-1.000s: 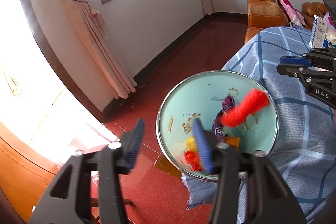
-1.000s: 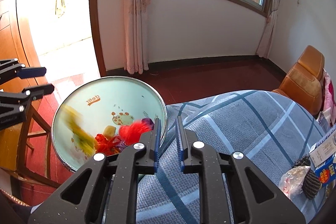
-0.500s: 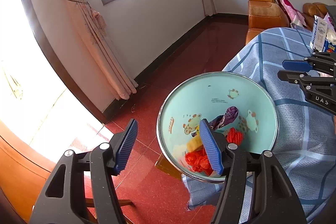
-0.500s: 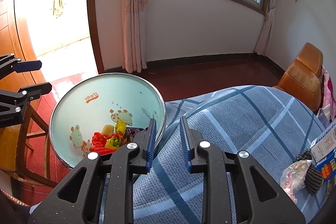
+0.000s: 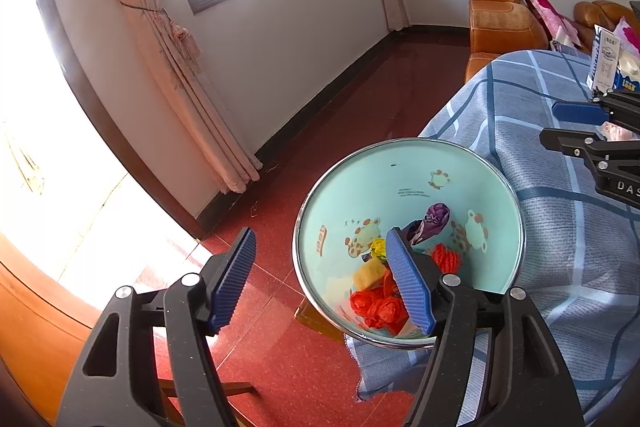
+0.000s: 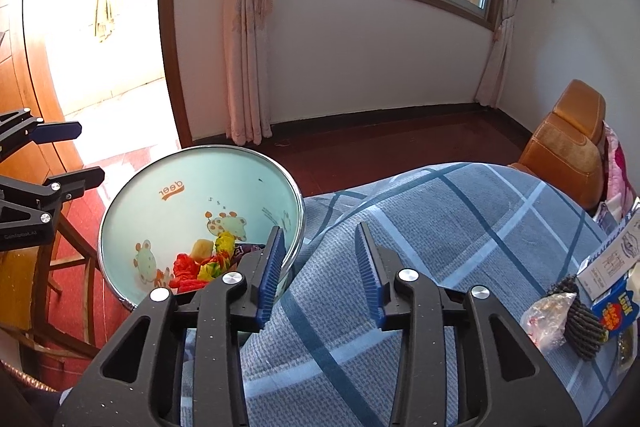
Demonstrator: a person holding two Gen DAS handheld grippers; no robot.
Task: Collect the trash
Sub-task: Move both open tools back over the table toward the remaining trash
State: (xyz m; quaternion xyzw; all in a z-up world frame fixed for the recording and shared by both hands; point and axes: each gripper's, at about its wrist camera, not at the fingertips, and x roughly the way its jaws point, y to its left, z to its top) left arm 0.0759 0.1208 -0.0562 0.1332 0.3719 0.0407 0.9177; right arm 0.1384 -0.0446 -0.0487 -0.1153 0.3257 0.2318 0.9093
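A round bin [image 5: 400, 163] with a pale green cartoon-printed inside stands beside the cloth-covered table [image 6: 440, 227]. In it lie red crumpled wrappers [image 5: 376, 307], a yellow piece [image 5: 366, 275], a purple wrapper [image 5: 434, 221] and a red bundle [image 5: 448, 255]. My left gripper [image 5: 320, 231] hovers over the bin's near left rim, its jaws opening with nothing between them. My right gripper [image 6: 320, 227] hangs over the table edge just right of the bin [image 6: 192, 187], jaws also opening and empty. On the table's right lie a clear plastic bag [image 6: 546, 311] and a dark scrubber-like lump [image 6: 582, 319].
A blue snack box [image 6: 616, 309] and a white carton [image 6: 612, 259] lie at the table's right edge. An orange sofa [image 5: 496, 15] stands behind the table. A wooden stool [image 6: 68, 251] is left of the bin on the red floor [image 5: 360, 99]. Curtains hang by the window.
A red bundle and a yellow piece that were falling a second ago now lie still in the bin. Both grippers' jaws have spread wider.
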